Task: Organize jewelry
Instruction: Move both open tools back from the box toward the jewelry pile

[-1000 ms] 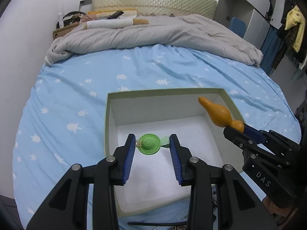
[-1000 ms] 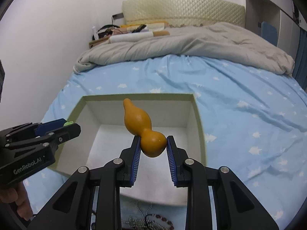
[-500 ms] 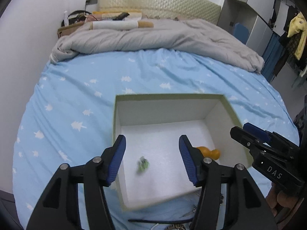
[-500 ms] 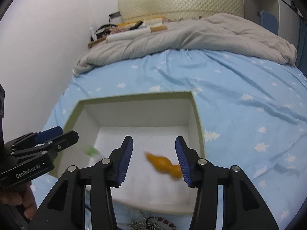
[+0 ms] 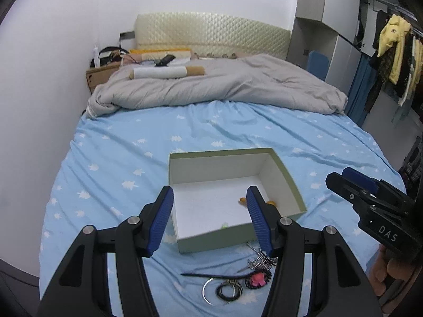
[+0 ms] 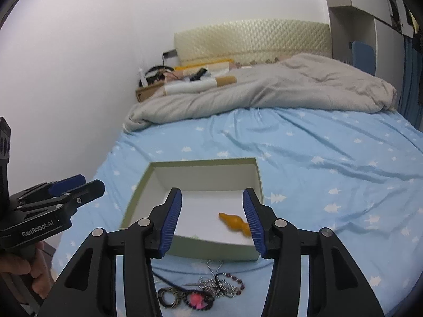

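A pale green open box (image 5: 224, 155) sits on the blue star-print sheet. Inside it lies an orange gourd-shaped piece (image 6: 234, 222), in the left wrist view half hidden behind my finger (image 5: 271, 203). A small green piece (image 5: 224, 225) shows only as a sliver by the box's near wall. Loose jewelry (image 5: 238, 280) lies in front of the box: rings, a chain, a pink round piece (image 6: 197, 299). My left gripper (image 5: 210, 206) hovers above the box, open and empty. My right gripper (image 6: 212, 203) also hangs above it, its jaws opening with nothing between them.
A grey duvet (image 5: 224, 87) is bunched across the far half of the bed, with a paper roll (image 5: 164, 72) on it. A white wall runs along the left. Clothes (image 5: 391, 50) hang at the right. Each hand-held gripper shows at the other view's edge.
Both grippers opened and let go: the green piece and the orange gourd dropped into the box. Both grippers then rose and pulled back, so the box looks smaller.
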Motion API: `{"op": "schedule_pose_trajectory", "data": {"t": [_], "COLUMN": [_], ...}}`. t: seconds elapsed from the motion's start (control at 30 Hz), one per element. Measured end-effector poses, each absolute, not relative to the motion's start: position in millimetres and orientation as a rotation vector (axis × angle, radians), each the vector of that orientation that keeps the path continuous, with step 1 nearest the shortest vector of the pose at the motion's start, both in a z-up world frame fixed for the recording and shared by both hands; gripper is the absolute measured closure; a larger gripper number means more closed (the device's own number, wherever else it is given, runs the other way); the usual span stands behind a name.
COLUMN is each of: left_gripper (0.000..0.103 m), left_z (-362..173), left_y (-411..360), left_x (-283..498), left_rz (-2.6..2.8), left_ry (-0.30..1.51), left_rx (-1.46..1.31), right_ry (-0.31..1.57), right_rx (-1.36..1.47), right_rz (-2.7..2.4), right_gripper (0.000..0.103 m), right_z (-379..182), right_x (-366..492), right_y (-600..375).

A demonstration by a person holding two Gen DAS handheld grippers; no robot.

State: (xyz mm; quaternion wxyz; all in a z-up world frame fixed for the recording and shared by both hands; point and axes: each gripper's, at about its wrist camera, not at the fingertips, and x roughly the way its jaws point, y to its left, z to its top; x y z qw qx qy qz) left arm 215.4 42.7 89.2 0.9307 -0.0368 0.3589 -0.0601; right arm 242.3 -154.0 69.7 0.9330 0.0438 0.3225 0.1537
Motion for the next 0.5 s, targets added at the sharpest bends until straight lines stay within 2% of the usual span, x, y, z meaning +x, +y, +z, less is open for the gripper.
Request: {"op": "schedule_pose_trajectory", "data": {"t": [0.2,0.5], "left_gripper": [0.045,0.045], "left_z": [98,92], "left_y": [36,36], "left_x": [183,148], "left_rz": [-0.131,-0.101], "left_ry": [0.694,0.652], "left_rx": [-0.065,-0.072], "right_ry": [0.604,0.543], "right_rx": [0.100,0.088], "right_rz": [0.331,0.331], "right_gripper": [0.048,0.046], "right_z": [84,79], "right_x": [201,155], "right_y": [-164,-181]}}
